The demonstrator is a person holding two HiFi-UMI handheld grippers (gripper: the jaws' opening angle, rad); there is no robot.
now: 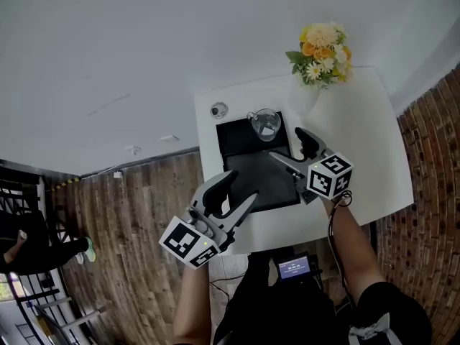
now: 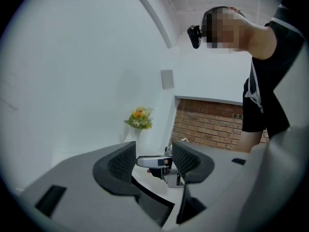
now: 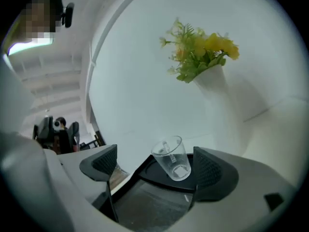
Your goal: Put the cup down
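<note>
A clear glass cup with a handle (image 1: 265,123) stands upright at the far end of a black mat (image 1: 251,175) on the white table (image 1: 359,157). My right gripper (image 1: 286,144) hovers just short of it, jaws spread wide and touching nothing. In the right gripper view the cup (image 3: 172,158) shows between and beyond the two pads, on a dark round base (image 3: 157,177), and the right gripper (image 3: 155,164) is open. My left gripper (image 1: 242,187) hangs open and empty over the mat's near left corner. In its own view the left gripper (image 2: 153,161) frames the other gripper's metal parts.
A white vase of yellow and orange flowers (image 1: 323,54) stands at the table's far right corner, behind the cup. A small round object (image 1: 219,110) lies at the far left by the mat. Brick wall (image 1: 431,157) flanks the table on the right, wooden floor (image 1: 129,214) on the left.
</note>
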